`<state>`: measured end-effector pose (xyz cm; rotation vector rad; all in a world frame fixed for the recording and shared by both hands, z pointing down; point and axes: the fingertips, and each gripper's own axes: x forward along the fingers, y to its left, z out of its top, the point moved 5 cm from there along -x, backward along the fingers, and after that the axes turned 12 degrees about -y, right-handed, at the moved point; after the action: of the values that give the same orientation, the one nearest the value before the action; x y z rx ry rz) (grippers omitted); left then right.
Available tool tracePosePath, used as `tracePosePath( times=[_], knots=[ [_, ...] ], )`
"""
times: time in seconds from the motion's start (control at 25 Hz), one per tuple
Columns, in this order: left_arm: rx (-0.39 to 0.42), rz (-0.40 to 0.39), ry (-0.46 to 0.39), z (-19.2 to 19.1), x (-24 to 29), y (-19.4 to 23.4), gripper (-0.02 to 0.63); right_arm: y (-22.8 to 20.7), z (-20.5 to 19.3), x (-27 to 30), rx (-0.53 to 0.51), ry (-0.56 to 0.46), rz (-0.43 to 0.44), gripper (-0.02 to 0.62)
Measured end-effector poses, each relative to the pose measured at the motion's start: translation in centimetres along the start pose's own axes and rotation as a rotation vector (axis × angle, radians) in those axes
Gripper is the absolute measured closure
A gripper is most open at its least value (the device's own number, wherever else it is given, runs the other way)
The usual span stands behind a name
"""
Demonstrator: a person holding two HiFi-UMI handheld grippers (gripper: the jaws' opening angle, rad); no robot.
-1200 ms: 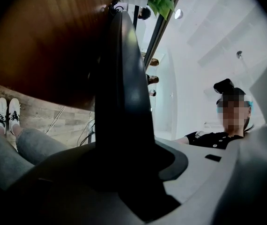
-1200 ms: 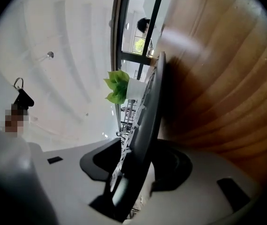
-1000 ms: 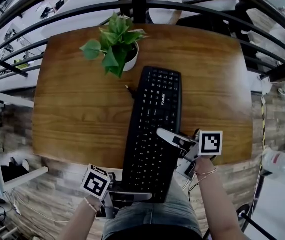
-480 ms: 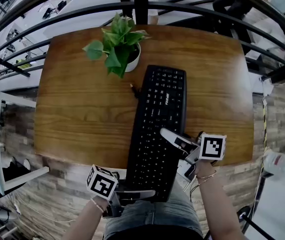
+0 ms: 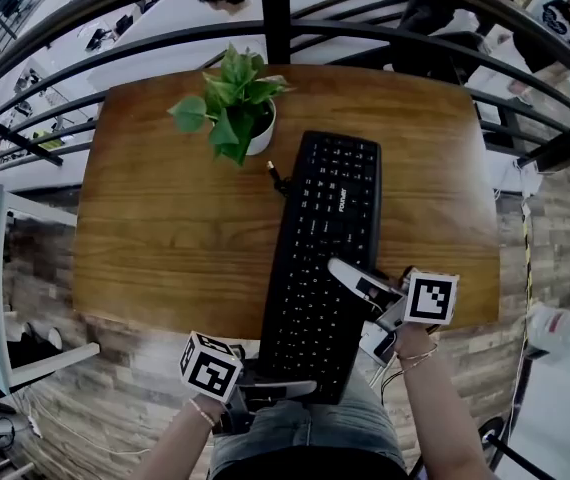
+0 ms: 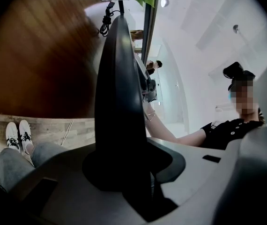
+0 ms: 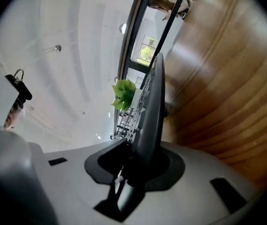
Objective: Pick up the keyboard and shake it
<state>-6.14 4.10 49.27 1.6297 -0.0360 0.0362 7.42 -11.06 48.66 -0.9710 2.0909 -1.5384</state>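
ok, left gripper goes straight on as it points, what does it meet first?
The keyboard: the left gripper has just been closing on its near end and now grips it. Beyond, the person's right forearm looks in line, depth unclear.

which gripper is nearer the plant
Right. Both have just closed on the keyboard: right gripper on its side edge midway along, left gripper on its near end, farthest from the plant.

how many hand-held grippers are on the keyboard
2. The left hand-held gripper, jaws just closed, clamps the near end of the keyboard; the right hand-held gripper, likewise just closed, clamps its right edge.
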Motion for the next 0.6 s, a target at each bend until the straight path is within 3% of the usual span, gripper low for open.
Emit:
tracePosePath(
  times=[0.24, 0.6],
  knots=[
    [0.092, -0.012, 0.029, 1.8, 1.6, -1.3, 0.477, 1.6, 3.1, -1.1, -0.026, -0.056, 0.026, 0.477],
    [0.258, -0.042, 0.039, 3.3, 2.5, -3.9, 0.477, 6.3, 6.1, -2.1, -0.144, -0.11, 0.094, 0.48]
  ],
)
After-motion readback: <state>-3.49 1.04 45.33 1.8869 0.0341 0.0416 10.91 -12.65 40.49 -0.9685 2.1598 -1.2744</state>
